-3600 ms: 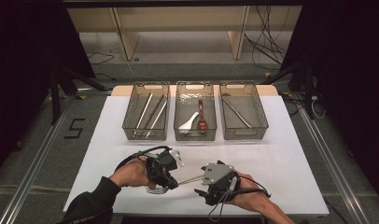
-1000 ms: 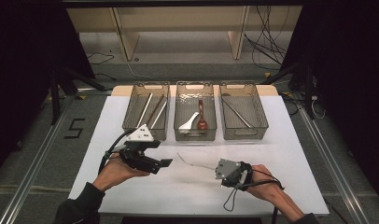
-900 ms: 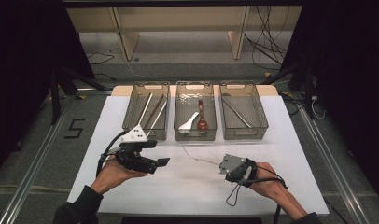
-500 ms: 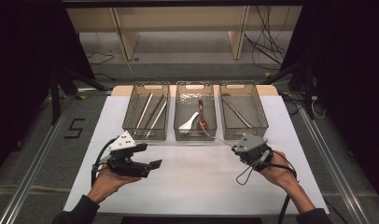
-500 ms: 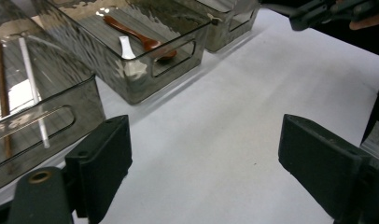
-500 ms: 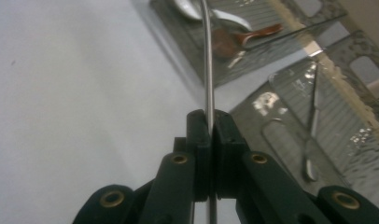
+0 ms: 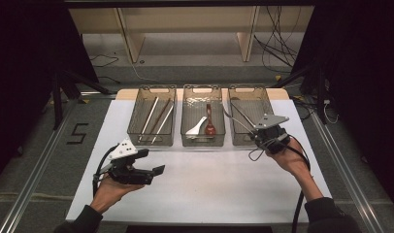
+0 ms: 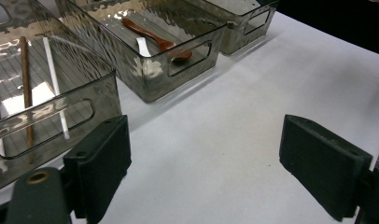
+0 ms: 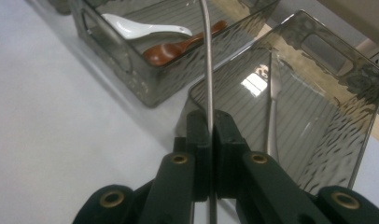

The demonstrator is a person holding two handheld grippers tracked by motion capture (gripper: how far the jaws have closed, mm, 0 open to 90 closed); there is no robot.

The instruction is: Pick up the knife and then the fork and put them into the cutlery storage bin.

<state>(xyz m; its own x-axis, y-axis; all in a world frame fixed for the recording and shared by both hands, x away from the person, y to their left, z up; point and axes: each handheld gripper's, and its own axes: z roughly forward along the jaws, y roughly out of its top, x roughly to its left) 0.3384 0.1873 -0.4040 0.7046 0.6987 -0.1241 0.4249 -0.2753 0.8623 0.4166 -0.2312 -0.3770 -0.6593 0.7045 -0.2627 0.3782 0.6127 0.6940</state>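
The right claw (image 9: 210, 140) is clamped on a thin metal utensil (image 9: 207, 60) above the right-hand bin (image 7: 248, 116) near the surface's far edge. Lower it lengthwise beside the utensil already inside, then release. The left claw (image 8: 204, 172) stands wide, holding nothing.

A thin silver utensil handle (image 9: 207, 65) (its head is out of sight) stands pinched at its lower end, rising over the near wall of the right-hand smoky bin (image 9: 318, 130).
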